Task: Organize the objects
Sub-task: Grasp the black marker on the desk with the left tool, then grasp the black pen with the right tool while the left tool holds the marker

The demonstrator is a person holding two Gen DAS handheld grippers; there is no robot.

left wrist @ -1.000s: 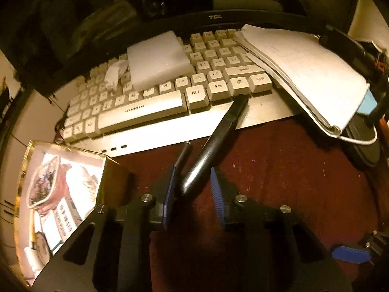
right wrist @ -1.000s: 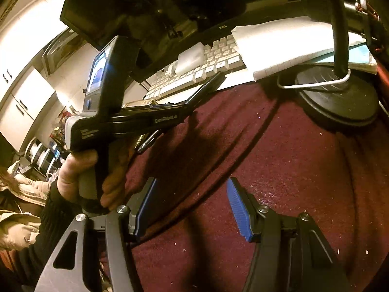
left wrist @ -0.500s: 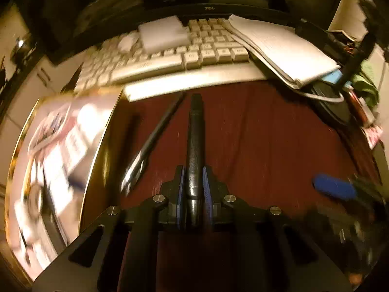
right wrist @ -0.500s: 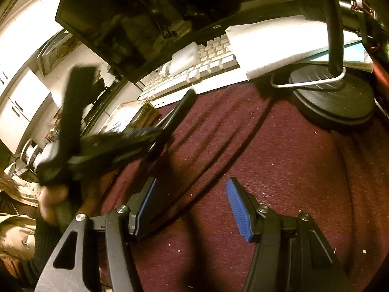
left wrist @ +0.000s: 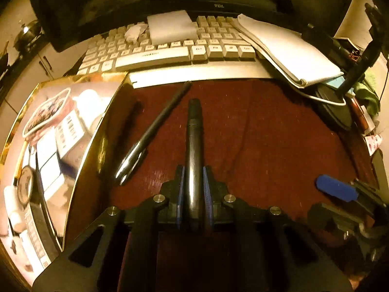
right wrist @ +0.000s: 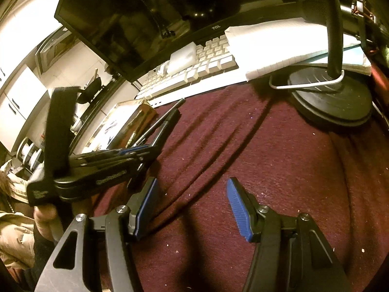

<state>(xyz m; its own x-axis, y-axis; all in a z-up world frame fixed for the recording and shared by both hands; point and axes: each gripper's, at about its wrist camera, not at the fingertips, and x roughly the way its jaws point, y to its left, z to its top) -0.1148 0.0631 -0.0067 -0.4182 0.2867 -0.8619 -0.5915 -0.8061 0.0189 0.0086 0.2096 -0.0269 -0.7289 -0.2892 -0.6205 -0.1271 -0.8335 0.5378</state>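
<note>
Two dark pens: one pen [left wrist: 194,146] is clamped in the left gripper [left wrist: 194,189], and a second pen [left wrist: 155,131] lies on the maroon cloth [left wrist: 255,146] between it and the one gold-rimmed tray [left wrist: 102,131]. Behind the cloth sits one keyboard [left wrist: 170,56], carrying one white box [left wrist: 171,30] and one notepad [left wrist: 289,48] at its right end. One monitor [right wrist: 126,19] stands behind the keyboard, and one round black stand base [right wrist: 333,99] to its right.

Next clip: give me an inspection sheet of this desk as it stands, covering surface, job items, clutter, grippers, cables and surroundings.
Surface: dark red cloth, creased, with pale specks.
Job's things: thick black pen clamped in the left gripper; slim pen lying beside the gold box, which holds small packets.
Clutter: white pad and notebook lying on the keyboard.
Grippers: left shut on the pen; right gripper open, holding nothing.
Cables: nothing seen.
Surroundings: dark monitor, lamp base, white cabinets.
</note>
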